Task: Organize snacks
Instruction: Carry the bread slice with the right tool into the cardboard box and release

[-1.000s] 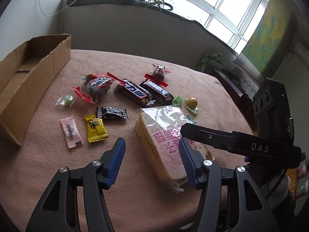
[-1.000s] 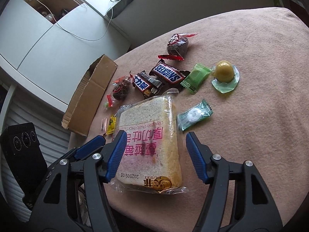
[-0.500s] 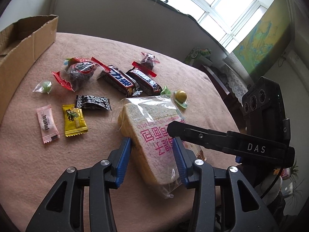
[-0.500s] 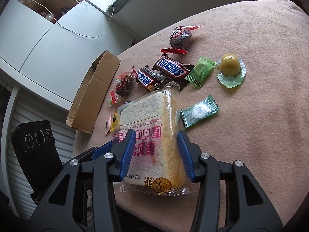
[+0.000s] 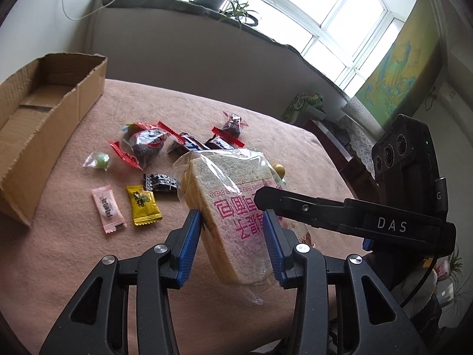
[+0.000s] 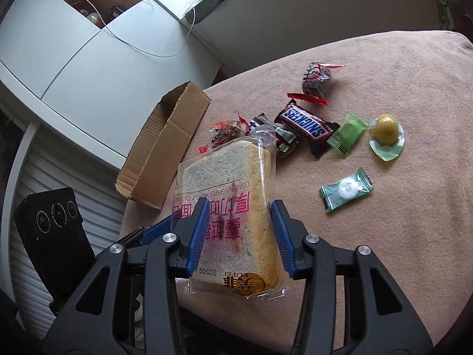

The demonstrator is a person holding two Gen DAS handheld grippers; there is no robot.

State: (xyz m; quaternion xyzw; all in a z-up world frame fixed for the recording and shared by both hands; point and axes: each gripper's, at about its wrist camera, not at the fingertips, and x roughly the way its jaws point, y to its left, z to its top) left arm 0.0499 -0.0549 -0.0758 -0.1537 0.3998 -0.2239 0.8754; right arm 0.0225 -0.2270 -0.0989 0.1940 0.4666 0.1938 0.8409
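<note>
A clear packet of thick sliced bread [image 5: 230, 195] [image 6: 227, 183] with pink print hangs tilted just above the pink tablecloth, held from two sides. My left gripper [image 5: 232, 222] has its blue pads against the packet's sides, and its jaws are still closing on it. My right gripper [image 6: 240, 207] is shut on the same packet from the other side; one of its black fingers [image 5: 310, 207] crosses the left wrist view. An open cardboard box [image 5: 44, 136] [image 6: 165, 148] lies empty at the table's left edge.
Loose snacks lie beyond the bread: Snickers bar [image 6: 304, 124], red-wrapped dark cakes [image 5: 146, 145] [image 6: 316, 81], green packets [image 6: 346, 190], yellow jelly cup [image 6: 384, 130], pink candy [image 5: 108, 210], yellow candy [image 5: 143, 205]. The table's edge runs close under both grippers.
Both grippers narrowed onto the bread packet, which lay flat on the cloth a second ago. It has now been lifted and tilted up off the table.
</note>
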